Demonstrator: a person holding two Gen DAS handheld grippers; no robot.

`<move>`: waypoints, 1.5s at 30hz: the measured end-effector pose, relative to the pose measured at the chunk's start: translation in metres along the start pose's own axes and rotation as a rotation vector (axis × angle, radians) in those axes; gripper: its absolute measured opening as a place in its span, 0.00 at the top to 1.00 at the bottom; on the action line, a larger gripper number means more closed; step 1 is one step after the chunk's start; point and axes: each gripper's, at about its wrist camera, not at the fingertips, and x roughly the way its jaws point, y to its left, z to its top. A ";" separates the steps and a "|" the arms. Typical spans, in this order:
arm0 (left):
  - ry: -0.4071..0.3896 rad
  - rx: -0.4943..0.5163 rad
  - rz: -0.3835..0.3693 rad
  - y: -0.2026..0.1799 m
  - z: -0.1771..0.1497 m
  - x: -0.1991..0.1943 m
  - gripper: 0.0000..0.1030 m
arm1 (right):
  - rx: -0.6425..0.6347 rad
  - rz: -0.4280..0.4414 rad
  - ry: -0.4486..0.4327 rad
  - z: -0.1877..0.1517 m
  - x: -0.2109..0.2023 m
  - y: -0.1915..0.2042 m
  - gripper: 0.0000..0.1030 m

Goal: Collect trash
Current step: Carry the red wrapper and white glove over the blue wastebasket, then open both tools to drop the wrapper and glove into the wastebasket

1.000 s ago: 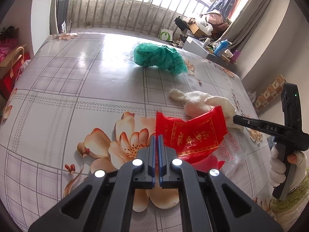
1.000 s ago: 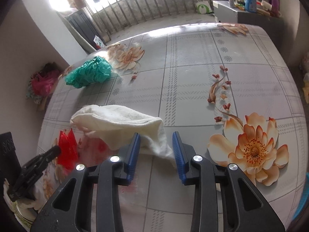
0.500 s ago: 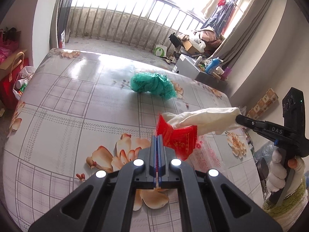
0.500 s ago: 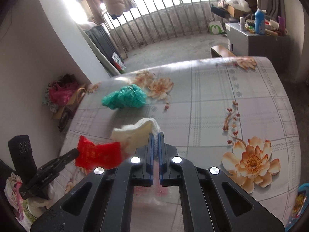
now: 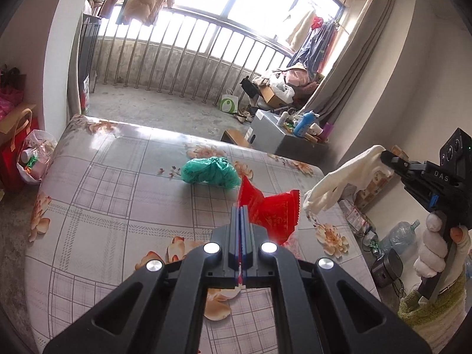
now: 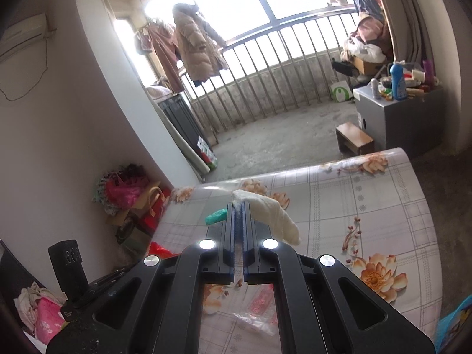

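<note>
My left gripper is shut on a red foil wrapper and holds it well above the flowered table. My right gripper is shut on a crumpled white cloth, which hangs to its right above the table. The right gripper also shows at the right of the left wrist view, with the cloth dangling from it. A green plastic bag lies on the table's far part; a bit of it shows behind the right gripper's fingers.
A clear plastic wrapper with red print lies on the table below the right gripper. A grey cabinet with bottles stands beyond the table. Bags sit on the floor at the left. A balcony railing runs behind.
Both grippers have risen and pulled back from the table. The red wrapper and the white cloth went up with them, and more of the room shows.
</note>
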 end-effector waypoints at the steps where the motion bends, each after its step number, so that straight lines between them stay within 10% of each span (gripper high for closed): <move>1: -0.005 0.007 -0.015 -0.004 0.002 -0.003 1.00 | 0.006 -0.005 -0.019 0.001 -0.008 -0.003 0.98; 12: -0.018 0.201 -0.186 -0.083 0.033 -0.009 1.00 | 0.087 -0.177 -0.223 -0.008 -0.126 -0.055 0.98; 22: 0.128 0.413 -0.441 -0.217 0.025 0.050 1.00 | 0.242 -0.456 -0.368 -0.053 -0.233 -0.117 0.98; 38: 0.440 0.786 -0.585 -0.450 -0.095 0.183 1.00 | 0.507 -0.859 -0.309 -0.153 -0.285 -0.230 0.98; 45: 0.573 0.893 -0.545 -0.529 -0.170 0.262 0.99 | 0.664 -0.876 -0.248 -0.194 -0.284 -0.297 0.97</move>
